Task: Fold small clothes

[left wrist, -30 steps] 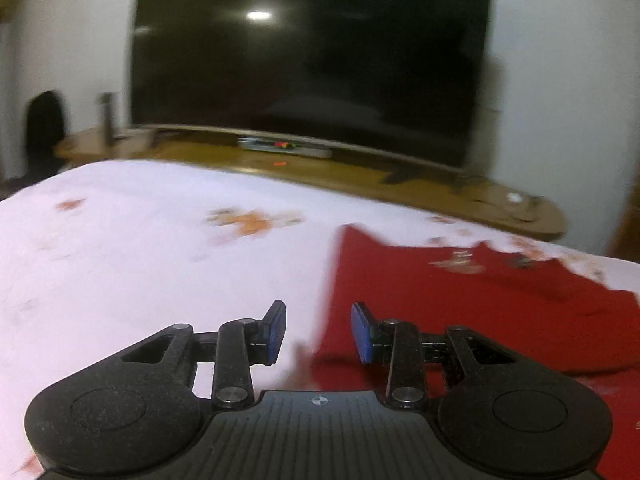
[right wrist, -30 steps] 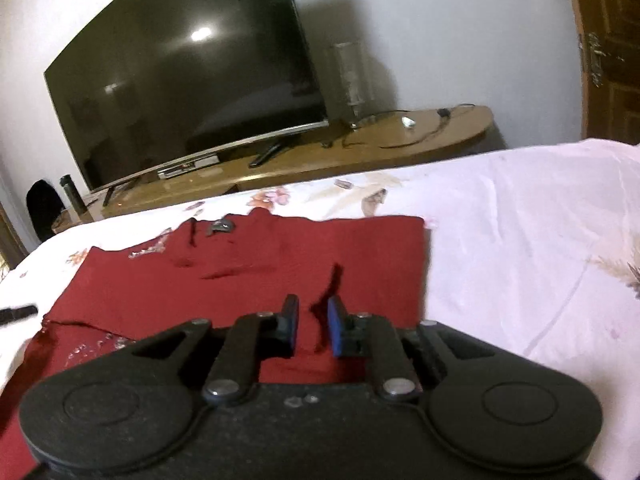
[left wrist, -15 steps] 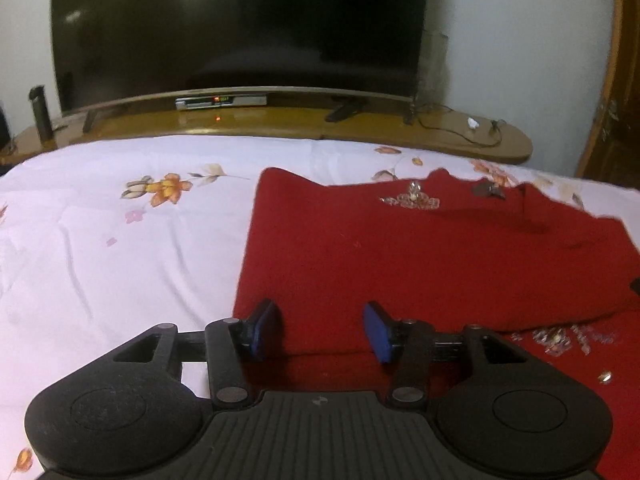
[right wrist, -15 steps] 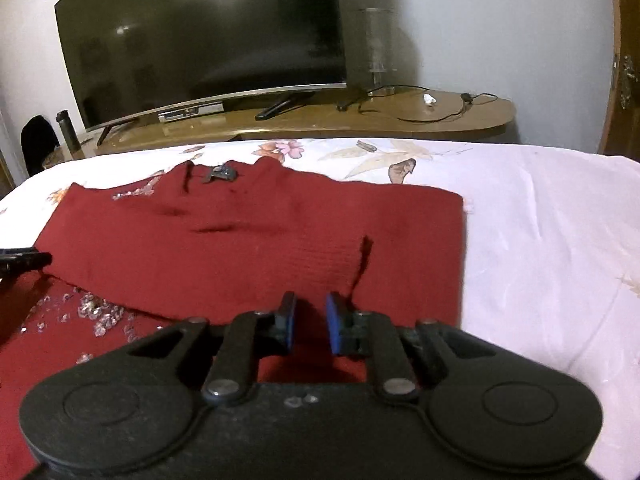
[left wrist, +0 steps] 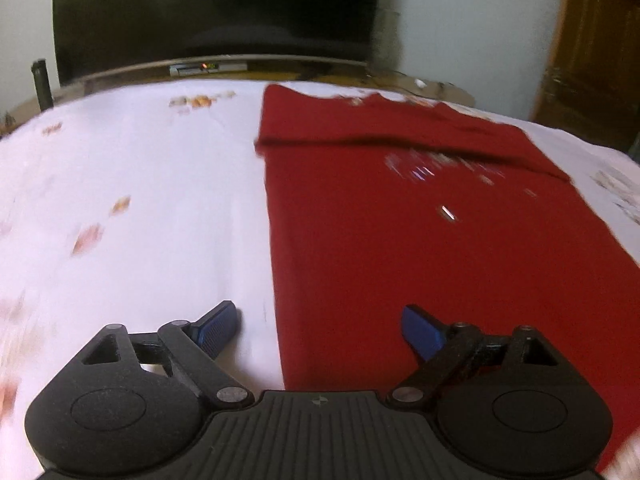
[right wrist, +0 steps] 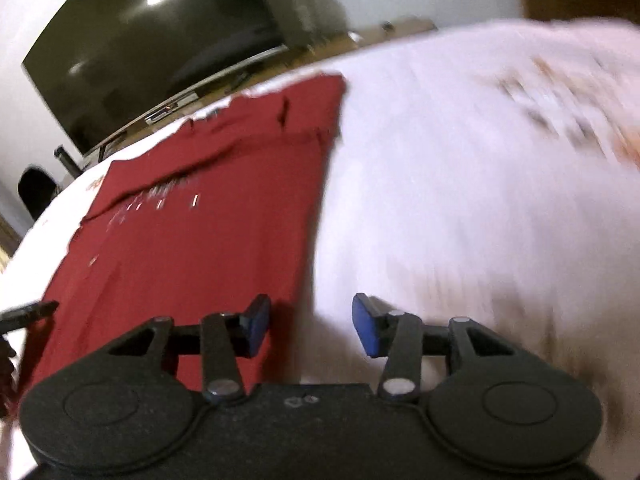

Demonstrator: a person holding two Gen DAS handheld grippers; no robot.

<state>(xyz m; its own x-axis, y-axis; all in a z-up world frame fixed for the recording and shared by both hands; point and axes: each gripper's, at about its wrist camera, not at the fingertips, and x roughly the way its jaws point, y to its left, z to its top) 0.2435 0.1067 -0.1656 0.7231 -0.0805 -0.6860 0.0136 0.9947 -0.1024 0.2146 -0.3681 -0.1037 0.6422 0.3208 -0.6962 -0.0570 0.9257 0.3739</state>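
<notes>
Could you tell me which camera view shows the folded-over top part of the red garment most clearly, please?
The left wrist view: the red garment fills its right half and the fold runs straight across, though blurred. The right wrist view shows the garment smaller, skewed and blurred, its fold harder to trace.

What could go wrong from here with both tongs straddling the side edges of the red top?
1. The left tongs and right tongs are opening, each with one finger on the red garment and one on the white bedsheet; closing low could pinch sheet along with cloth.
2. The folded-over top layer lies loose; tugging the lower edges may drag it askew.
</notes>
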